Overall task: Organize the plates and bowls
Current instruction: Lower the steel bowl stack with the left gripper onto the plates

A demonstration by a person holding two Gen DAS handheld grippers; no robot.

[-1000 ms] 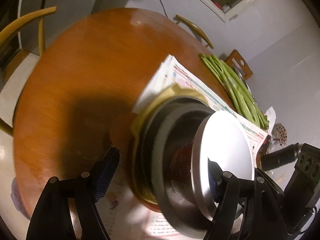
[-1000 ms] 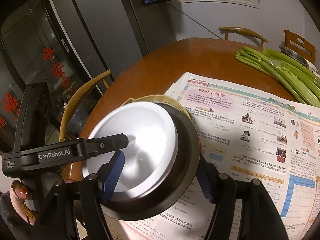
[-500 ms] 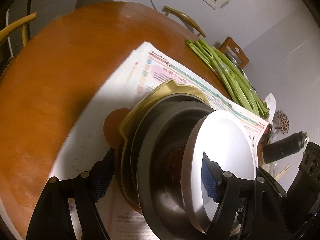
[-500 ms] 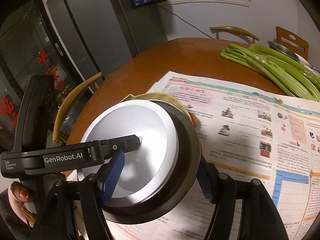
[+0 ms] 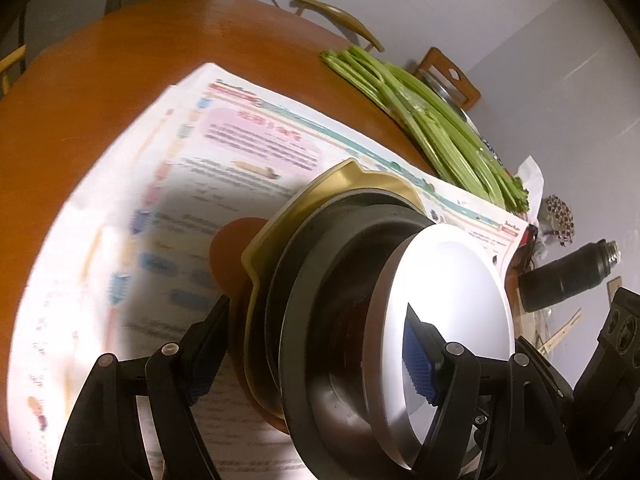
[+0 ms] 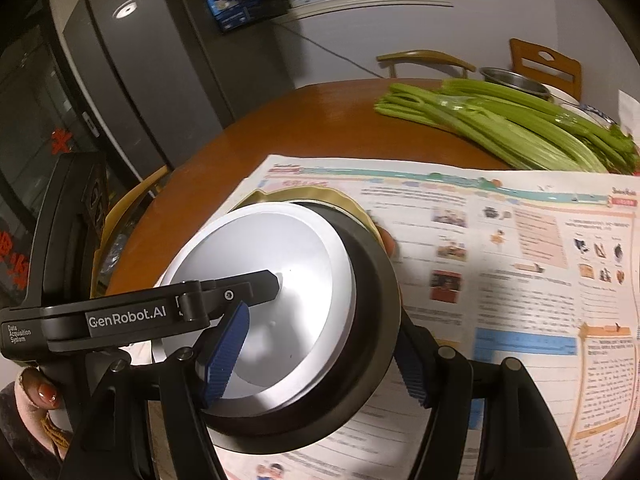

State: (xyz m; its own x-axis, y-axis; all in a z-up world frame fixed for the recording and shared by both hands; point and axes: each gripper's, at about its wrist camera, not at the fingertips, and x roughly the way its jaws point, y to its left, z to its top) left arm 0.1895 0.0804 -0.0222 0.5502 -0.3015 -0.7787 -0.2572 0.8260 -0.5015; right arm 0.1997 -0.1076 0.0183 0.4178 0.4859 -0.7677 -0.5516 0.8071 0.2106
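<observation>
A stack of dishes hangs tilted over the newspaper (image 5: pixel 200 160): a white plate (image 5: pixel 452 280) on top, a dark bowl (image 5: pixel 320 280) under it, then a yellow plate (image 5: pixel 348 180) and an orange plate (image 5: pixel 228 256). My left gripper (image 5: pixel 316 352) is shut across the stack, one pad under the bottom plates and the other on the white plate. In the right wrist view my right gripper (image 6: pixel 320 360) clamps the white plate (image 6: pixel 280 264) and dark bowl (image 6: pixel 380 300) from the other side. One of the left gripper's fingers (image 6: pixel 256 284) lies across the white plate.
The round wooden table (image 6: pixel 280 128) carries the newspaper (image 6: pixel 520 260), a bunch of celery (image 6: pixel 500 128) at the far right and a metal bowl (image 6: pixel 512 78) behind it. A black flask (image 5: pixel 568 276) lies at the right edge. Chairs (image 6: pixel 424 58) ring the table. A person's hand (image 6: pixel 36 392) holds the left gripper.
Both grippers have carried the stack sideways from over the bare wood to over the newspaper, closer to the celery. The grip on the stack looks the same.
</observation>
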